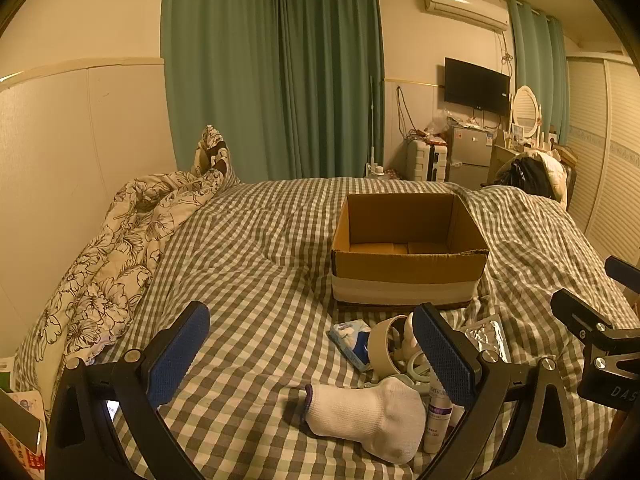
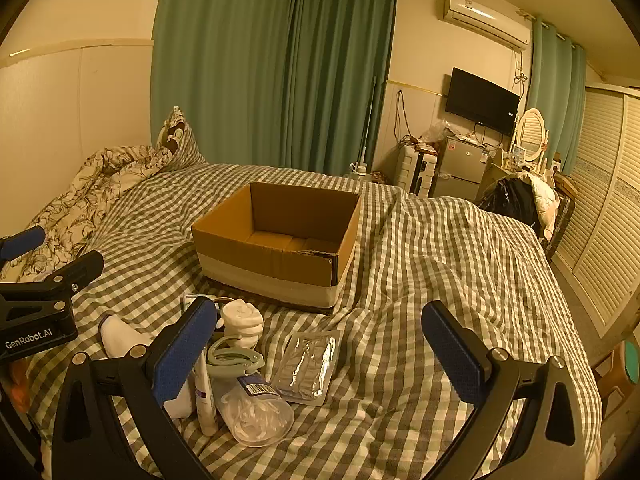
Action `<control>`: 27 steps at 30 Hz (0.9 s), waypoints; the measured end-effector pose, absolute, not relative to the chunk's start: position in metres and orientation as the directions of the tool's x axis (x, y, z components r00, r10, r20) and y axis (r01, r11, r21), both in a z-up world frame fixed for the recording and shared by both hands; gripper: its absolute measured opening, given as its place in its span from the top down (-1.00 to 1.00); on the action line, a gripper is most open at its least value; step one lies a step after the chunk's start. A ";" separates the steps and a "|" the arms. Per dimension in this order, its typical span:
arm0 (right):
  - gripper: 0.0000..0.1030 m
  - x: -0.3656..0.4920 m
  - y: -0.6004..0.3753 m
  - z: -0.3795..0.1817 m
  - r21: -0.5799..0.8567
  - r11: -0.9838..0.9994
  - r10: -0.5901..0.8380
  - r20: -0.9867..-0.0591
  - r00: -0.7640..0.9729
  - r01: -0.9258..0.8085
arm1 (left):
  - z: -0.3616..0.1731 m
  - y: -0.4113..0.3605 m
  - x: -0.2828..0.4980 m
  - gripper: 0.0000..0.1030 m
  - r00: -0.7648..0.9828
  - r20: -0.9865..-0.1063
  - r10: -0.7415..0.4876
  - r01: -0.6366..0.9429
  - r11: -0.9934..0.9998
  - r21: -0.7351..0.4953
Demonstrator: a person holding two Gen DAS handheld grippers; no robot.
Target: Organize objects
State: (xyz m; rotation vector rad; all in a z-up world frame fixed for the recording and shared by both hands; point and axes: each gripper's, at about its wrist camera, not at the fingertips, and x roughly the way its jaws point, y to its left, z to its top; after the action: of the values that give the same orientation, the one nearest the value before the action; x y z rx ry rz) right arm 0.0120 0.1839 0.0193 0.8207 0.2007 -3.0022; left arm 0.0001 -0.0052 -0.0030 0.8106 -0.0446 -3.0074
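An open, empty cardboard box (image 1: 408, 258) (image 2: 280, 252) sits on the checked bed. In front of it lies a pile of small items: a white sock (image 1: 368, 416) (image 2: 116, 336), a tape roll (image 1: 386, 346), a tissue pack (image 1: 350, 338), a white tube (image 1: 436, 416) (image 2: 206, 400), a foil packet (image 1: 490, 338) (image 2: 308, 364), a white figurine (image 2: 242, 322), a pale green clip (image 2: 232, 358) and a clear bag of white bits (image 2: 256, 412). My left gripper (image 1: 316, 360) is open above the sock. My right gripper (image 2: 320, 360) is open above the foil packet. Neither holds anything.
A crumpled floral duvet (image 1: 116, 264) lies along the bed's left side by the wall. Beyond the bed's foot stand green curtains, a suitcase, a small fridge (image 1: 470, 156) and a chair with clothes (image 1: 532, 174). Louvred wardrobe doors (image 2: 608, 216) run along the right.
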 end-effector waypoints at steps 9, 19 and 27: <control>-0.99 0.012 0.184 0.019 -0.118 -0.991 0.010 -0.508 -0.861 0.058 | -0.003 -0.005 0.000 -1.00 -0.864 -0.502 -0.033 0.018 -0.999 0.035; -0.99 0.011 0.179 0.020 -0.121 -0.990 0.001 -0.512 -0.859 0.071 | -0.009 -0.001 0.000 -1.00 -0.858 -0.512 -0.036 0.012 -0.999 0.050; -0.99 0.014 0.180 0.027 -0.122 -0.989 -0.007 -0.509 -0.861 0.080 | -0.006 0.001 0.001 -1.00 -0.853 -0.522 -0.031 0.004 -0.999 0.052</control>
State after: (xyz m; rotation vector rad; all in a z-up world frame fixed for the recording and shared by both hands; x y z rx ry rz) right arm 0.0140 0.1801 0.0274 0.8142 0.2162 -2.9797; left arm 0.0007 0.0006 -0.0063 0.8472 -0.0757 -3.0054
